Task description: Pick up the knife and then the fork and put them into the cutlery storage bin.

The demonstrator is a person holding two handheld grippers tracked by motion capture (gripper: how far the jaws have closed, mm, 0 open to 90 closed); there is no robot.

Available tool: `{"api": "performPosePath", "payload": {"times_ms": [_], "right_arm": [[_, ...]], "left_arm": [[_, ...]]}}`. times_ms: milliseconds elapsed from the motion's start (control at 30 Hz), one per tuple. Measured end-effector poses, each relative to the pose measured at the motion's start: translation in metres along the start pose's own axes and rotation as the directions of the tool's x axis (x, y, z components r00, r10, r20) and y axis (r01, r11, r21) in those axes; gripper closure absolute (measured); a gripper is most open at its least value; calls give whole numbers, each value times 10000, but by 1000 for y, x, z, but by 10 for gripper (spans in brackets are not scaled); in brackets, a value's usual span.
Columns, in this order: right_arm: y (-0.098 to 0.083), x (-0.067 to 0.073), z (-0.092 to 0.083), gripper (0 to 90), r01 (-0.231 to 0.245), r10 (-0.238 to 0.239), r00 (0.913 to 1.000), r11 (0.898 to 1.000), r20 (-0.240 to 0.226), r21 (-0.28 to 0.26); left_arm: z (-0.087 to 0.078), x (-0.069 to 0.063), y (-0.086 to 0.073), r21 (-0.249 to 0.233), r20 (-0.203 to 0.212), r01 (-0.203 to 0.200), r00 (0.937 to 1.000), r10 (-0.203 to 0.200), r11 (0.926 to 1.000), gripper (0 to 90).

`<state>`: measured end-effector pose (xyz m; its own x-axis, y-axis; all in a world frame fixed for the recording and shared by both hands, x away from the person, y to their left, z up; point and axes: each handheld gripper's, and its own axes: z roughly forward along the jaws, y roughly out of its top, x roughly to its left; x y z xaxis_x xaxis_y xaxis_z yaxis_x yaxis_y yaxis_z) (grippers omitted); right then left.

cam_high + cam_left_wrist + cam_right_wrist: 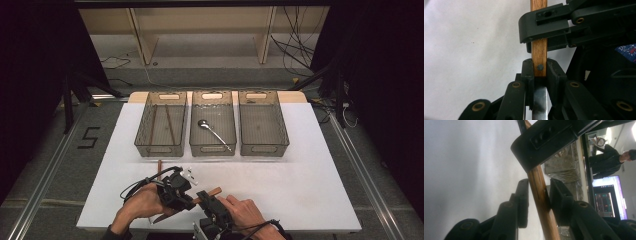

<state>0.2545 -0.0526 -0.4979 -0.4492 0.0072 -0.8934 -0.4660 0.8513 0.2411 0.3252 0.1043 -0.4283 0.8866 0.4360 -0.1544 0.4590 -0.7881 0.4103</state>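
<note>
Left tool [186, 199] clamps the knife's wooden handle [539, 53], pointing toward right tool [206, 199].

White table [310, 175], three grey mesh baskets [161, 125] in a row at its far edge — a brown stick [159, 165] before them

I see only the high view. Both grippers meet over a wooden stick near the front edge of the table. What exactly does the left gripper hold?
Observer: The left gripper is shut on a knife, at the riveted end of its wooden handle, just above the steel blade.
Operator: Does the right gripper press it already?
Observer: Not yet, it seems. In the right gripper view, the handle lies between the jaws of the right gripper, with a thin gap on one side.
</note>
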Motion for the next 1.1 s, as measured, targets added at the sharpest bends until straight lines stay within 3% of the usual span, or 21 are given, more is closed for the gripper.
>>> {"api": "performPosePath", "payload": {"times_ms": [233, 467, 633, 733, 800, 867, 967, 1100], "right_arm": [[0, 3, 0, 760, 549, -549, 9984, 9985, 98, 22], [0, 4, -1, 810, 851, -852, 9961, 9964, -229, -43], [-3, 3, -1, 811, 841, -839, 9960, 9964, -321, 49], [-5, 2, -1, 811, 750, -744, 9966, 9971, -359, 159], [-7, 1, -1, 811, 805, -798, 9962, 9966, -345, 191], [-9, 0, -2, 812, 794, -785, 9964, 9965, -318, 278], [-15, -3, -3, 812, 592, -580, 9979, 9972, -287, 452], [-22, -8, -6, 812, 418, -403, 9988, 9974, -266, 590]], "left_arm": [[1, 2, 0, 55, 156, 102, 9998, -103, 9999, 767], [-1, 3, -1, 103, 266, 134, 9996, -137, 9999, 742], [-11, 7, -4, -395, 225, 304, 9993, -295, 9988, 613], [-17, 10, -7, -619, 25, 303, 9995, -302, 9976, 567], [-20, 12, -8, -824, -181, 382, 9990, -398, 9959, 491], [-25, 14, -10, -1086, -313, 541, 9978, -578, 9926, 429], [-32, 19, -12, -1735, -475, 855, 9943, -951, 9811, 359], [-42, 30, -18, -2327, -934, 1415, 9815, -1669, 9622, 290]]}}
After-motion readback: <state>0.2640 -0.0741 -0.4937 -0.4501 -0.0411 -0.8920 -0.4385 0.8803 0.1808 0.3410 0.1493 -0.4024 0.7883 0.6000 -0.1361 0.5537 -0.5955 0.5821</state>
